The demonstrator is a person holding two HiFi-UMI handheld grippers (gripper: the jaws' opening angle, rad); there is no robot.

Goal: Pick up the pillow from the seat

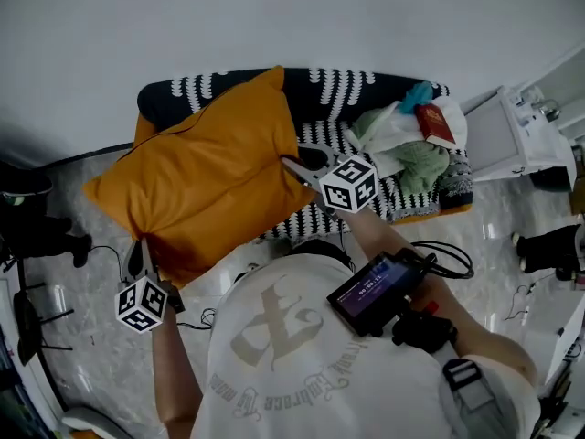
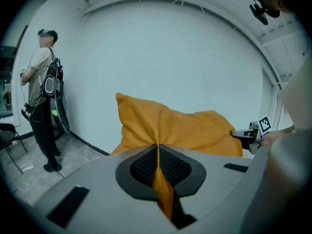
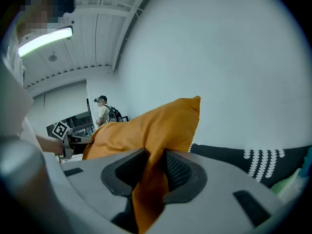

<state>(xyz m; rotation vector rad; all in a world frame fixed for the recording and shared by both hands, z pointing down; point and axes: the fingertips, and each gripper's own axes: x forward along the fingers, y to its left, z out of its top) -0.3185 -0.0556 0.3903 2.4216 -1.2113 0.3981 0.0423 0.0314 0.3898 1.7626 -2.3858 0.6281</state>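
The plump orange fabric pillow fills the centre-left of the head view, tilted over the black-and-white patterned seat. The left tongs pinch a thin fold at its lower corner. The right tongs clamp a thicker bunch at its right edge. Best raise both evenly, since the thin left fold looks likeliest to slip.

The seat has a black cover with white marks. A heap of clothes lies on its right end. A red book sits on the heap.
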